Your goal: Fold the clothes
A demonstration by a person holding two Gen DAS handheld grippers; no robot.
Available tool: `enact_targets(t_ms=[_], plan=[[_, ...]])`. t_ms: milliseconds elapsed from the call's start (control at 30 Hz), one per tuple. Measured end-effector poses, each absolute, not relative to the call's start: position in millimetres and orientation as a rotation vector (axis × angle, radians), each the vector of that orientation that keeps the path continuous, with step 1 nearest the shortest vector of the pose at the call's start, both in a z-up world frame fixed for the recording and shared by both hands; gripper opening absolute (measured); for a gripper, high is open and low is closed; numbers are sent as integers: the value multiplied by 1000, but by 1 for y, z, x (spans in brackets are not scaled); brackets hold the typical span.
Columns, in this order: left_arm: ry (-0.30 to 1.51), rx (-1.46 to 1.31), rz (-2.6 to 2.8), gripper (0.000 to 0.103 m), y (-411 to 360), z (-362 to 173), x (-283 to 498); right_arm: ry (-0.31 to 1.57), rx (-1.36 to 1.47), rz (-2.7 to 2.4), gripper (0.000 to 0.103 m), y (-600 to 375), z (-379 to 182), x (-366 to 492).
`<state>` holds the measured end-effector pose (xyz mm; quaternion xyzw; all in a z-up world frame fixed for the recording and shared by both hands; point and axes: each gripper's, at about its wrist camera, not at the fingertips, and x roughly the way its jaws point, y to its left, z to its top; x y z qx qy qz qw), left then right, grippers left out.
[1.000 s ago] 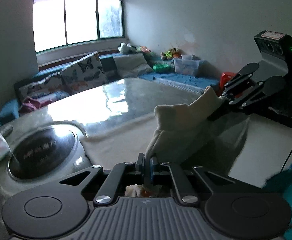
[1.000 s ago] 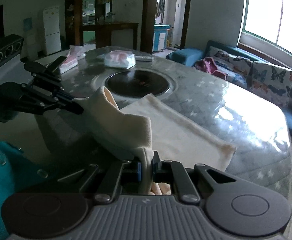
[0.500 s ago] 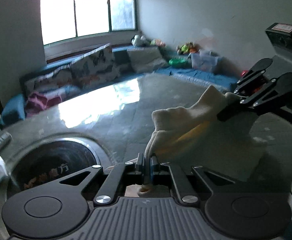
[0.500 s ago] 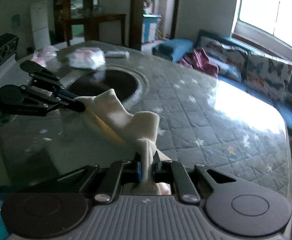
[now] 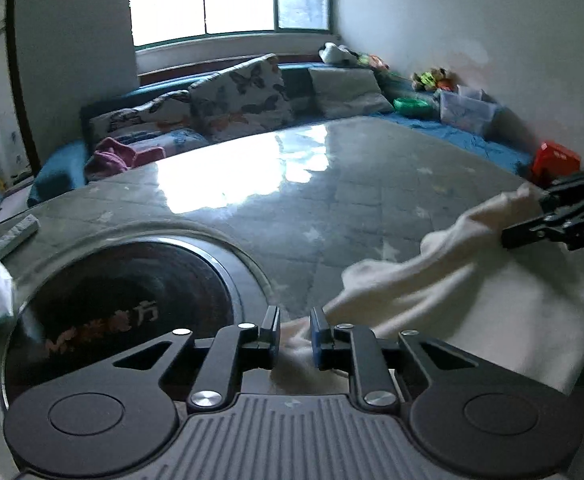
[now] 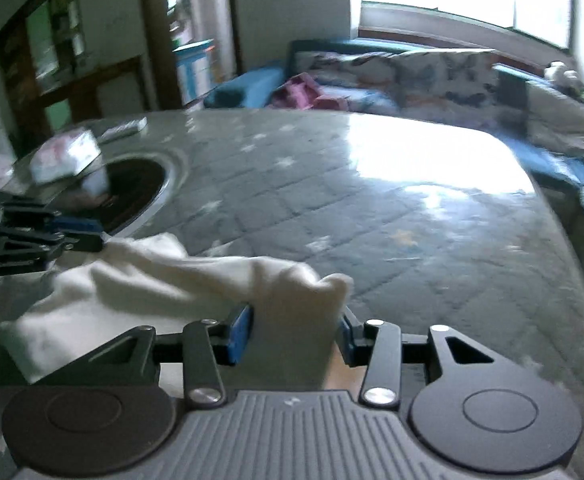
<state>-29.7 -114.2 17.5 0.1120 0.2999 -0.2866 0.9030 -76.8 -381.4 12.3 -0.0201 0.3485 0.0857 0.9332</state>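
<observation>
A cream garment (image 5: 472,284) lies folded over on the grey quilted table (image 5: 332,200). My left gripper (image 5: 295,326) is open, its jaws a small gap apart with a corner of the cloth lying loose between them. My right gripper (image 6: 295,330) is open wider, with the other cloth corner (image 6: 292,300) loose between its jaws. The garment (image 6: 152,280) stretches between the two. The right gripper shows at the right edge of the left wrist view (image 5: 552,224); the left gripper shows at the left edge of the right wrist view (image 6: 44,236).
A round black hob (image 5: 124,300) is set into the table left of the cloth. A white packet (image 6: 68,154) and a remote (image 6: 126,128) lie beyond it. A sofa with butterfly cushions (image 5: 228,100) and toy boxes (image 5: 468,108) stand behind the table.
Both grippers have carried the cloth forward and down onto the table. Both have opened and let go of their corners; the right one opened wider.
</observation>
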Motion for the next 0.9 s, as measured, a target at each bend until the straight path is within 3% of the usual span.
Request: enact_targets(t_ms=[200,367,567,900], plan=[[583,173,-645,17,-121,42,-40,604,-23,103,41,-384,27,-89],[624,180,-707,16,-147,32,-37,663,22,237,28,-361,17,-65],[673,212,-688,16,-168,11,-24,741,3,238,27,-347,-17,-37],[663,208,-646,18,-171,8,-16,696,85,181,27,-380,-22,-58]])
